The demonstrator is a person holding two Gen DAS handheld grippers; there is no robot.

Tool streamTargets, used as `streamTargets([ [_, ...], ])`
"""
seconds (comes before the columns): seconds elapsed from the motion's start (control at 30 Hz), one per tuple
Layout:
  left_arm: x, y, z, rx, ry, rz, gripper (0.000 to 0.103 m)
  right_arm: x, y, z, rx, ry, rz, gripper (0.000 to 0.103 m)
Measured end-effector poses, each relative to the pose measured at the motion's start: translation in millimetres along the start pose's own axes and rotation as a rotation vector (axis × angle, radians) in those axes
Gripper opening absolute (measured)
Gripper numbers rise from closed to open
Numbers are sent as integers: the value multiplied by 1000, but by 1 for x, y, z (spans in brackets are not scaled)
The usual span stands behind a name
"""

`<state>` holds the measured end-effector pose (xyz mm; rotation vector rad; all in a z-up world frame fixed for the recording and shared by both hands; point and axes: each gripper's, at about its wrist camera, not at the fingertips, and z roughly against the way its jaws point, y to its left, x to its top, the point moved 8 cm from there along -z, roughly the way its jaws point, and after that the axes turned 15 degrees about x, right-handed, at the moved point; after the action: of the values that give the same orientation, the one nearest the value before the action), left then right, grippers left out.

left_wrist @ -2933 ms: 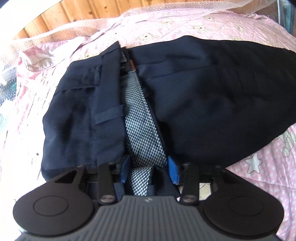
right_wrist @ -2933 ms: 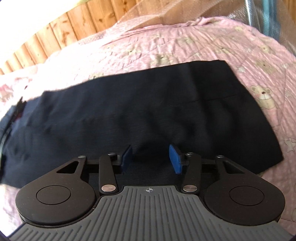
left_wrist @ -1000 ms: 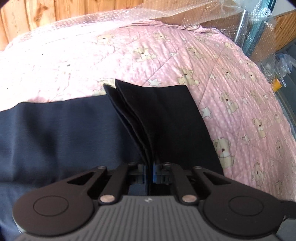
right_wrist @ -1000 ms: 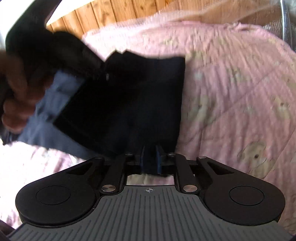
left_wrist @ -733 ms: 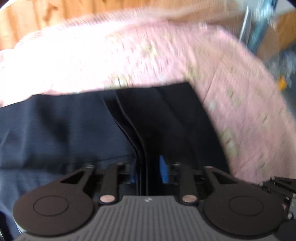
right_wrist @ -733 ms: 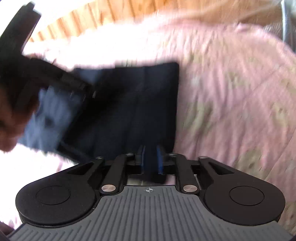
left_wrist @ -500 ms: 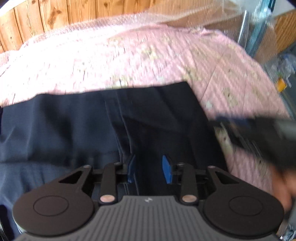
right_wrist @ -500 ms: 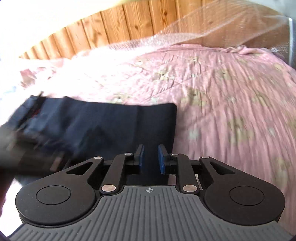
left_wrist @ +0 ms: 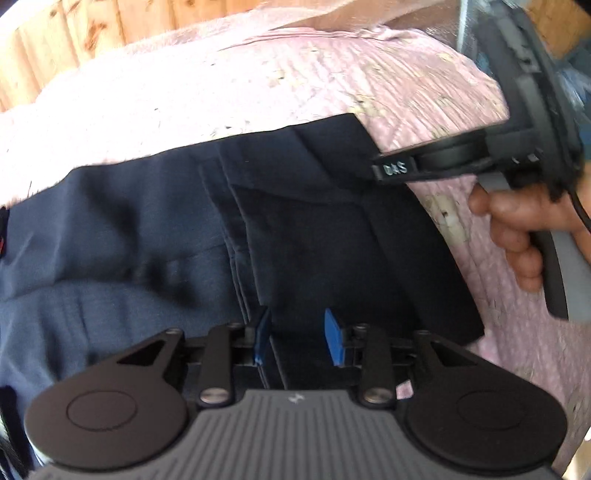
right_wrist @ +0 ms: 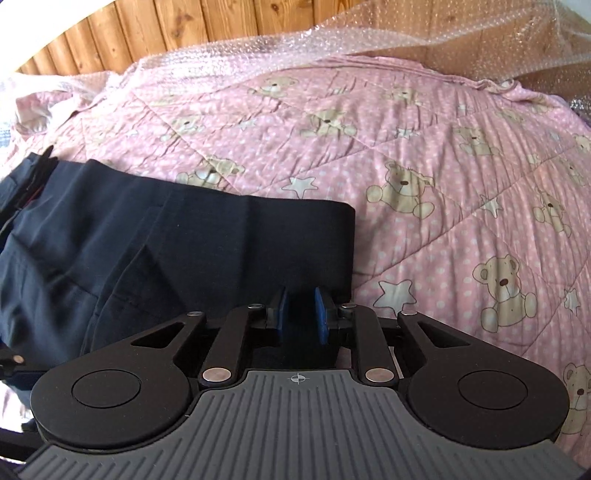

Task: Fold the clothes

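Observation:
Dark navy trousers (left_wrist: pixel 147 229) lie folded on the pink quilt, with the folded-over leg layer (left_wrist: pixel 332 229) on top at their right end. My left gripper (left_wrist: pixel 297 338) hovers at the near edge of that layer. Its blue pads stand apart and the layer edges run up beside the left pad without being pressed. In the right wrist view the trousers (right_wrist: pixel 221 236) lie flat. My right gripper (right_wrist: pixel 299 314) sits at their right corner, pads narrowly apart with dark cloth between them. A hand (left_wrist: pixel 517 229) carries that gripper at the trousers' far right corner.
The pink teddy-bear quilt (right_wrist: pixel 443 166) spreads wide to the right of and beyond the trousers. Bubble wrap (right_wrist: pixel 332 33) lines the quilt's far edge, below a wooden plank wall (right_wrist: pixel 166 26).
My left gripper has let go of the leg bundle and its pads have spread. The lifted leg end has come down flat on the trousers. The right gripper has swung right, toward the quilt.

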<state>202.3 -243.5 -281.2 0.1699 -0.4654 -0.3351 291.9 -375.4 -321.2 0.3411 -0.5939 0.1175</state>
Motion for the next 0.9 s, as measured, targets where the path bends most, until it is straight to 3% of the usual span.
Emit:
streamTargets([
  [0.23,-2,7,2,6,6,41,32,-6,8,18,-1,-46,-4,22],
  [0.37,-4,10,-8,-6,55,40,37,-38,22,38,50,-74,-59,25],
  [0.5,1,13,-9,-18,73,60,38,-72,34,42,42,-70,-19,24],
  [0.6,6,17,-3,-8,64,69,38,-82,39,65,50,-133,-72,27],
  [0.67,11,22,0,9,60,83,38,-99,39,61,69,-102,-114,31],
  [0.77,32,28,15,10,21,110,40,-108,39,67,52,-130,-96,34],
  [0.83,53,21,21,-10,-11,100,45,-106,34,81,20,-184,-139,68],
  [0.87,64,15,22,-24,-21,87,49,-105,29,86,-2,-207,-160,75],
  [0.9,75,9,23,-39,-31,74,50,-107,26,83,3,-193,-180,73],
])
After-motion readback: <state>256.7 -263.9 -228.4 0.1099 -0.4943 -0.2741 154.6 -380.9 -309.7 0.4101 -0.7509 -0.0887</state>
